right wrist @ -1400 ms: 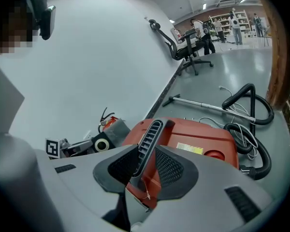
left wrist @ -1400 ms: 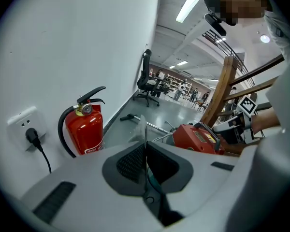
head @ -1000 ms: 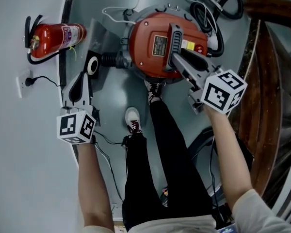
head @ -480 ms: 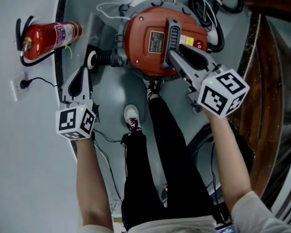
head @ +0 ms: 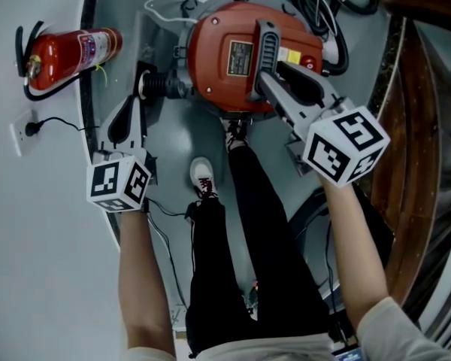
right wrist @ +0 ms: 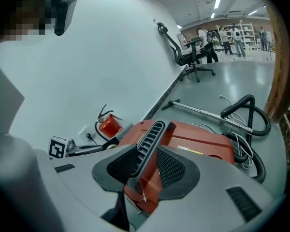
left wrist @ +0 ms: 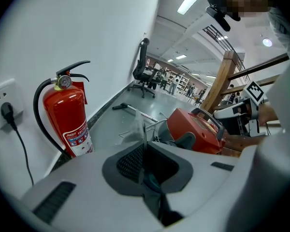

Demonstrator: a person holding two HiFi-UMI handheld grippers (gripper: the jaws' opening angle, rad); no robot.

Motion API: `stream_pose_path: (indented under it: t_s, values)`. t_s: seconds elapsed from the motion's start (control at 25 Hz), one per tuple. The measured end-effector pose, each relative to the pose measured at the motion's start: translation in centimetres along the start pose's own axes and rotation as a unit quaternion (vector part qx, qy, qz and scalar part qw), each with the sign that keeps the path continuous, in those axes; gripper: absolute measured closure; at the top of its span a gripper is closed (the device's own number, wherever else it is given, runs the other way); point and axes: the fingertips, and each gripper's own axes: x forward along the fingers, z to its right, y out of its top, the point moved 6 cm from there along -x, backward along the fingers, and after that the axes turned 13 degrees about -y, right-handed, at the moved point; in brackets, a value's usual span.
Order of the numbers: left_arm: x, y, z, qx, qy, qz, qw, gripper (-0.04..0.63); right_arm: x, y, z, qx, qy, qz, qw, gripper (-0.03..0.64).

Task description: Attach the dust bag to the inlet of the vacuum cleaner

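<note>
Item: vacuum cleaner (head: 225, 74), red, round-bodied, on the grey floor ahead of me, with its black inlet (head: 165, 89) sticking out to the left. Item: dust bag (head: 156, 43), pale grey, lying flat on the floor just left of the vacuum, its mouth end at the outer tip of the inlet. Left gripper (left wrist: 145, 161): jaws drawn nearly together on a thin edge that I take for the bag's mouth piece, held right at the inlet; I cannot tell whether it is pushed home. Right gripper (right wrist: 146, 166): jaws opening, about as wide as they go, with the ribbed black handle (right wrist: 150, 139) on top of the vacuum between them, the pads close beside it rather than clamping. Also present: fire extinguisher (head: 68, 51) against the wall at far left, a plugged wall socket (head: 22, 130) nearer, a coiled black hose (head: 327, 10) at far right. Status, by my judgement: the bag is at the inlet and roughly lined up. Left to do: press the mouth fully over the inlet, check that it sits square, then release on the left.
</note>
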Motion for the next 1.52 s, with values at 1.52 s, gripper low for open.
stream_pose_path:
  t_s: [1.52]
  values:
    - [0.33, -0.66, 0.84, -0.134, -0.079, 0.016, 0.9877, 0.571, 0.02, -0.23, -0.06, 0.02, 0.0, 0.012, 1.0, 0.492]
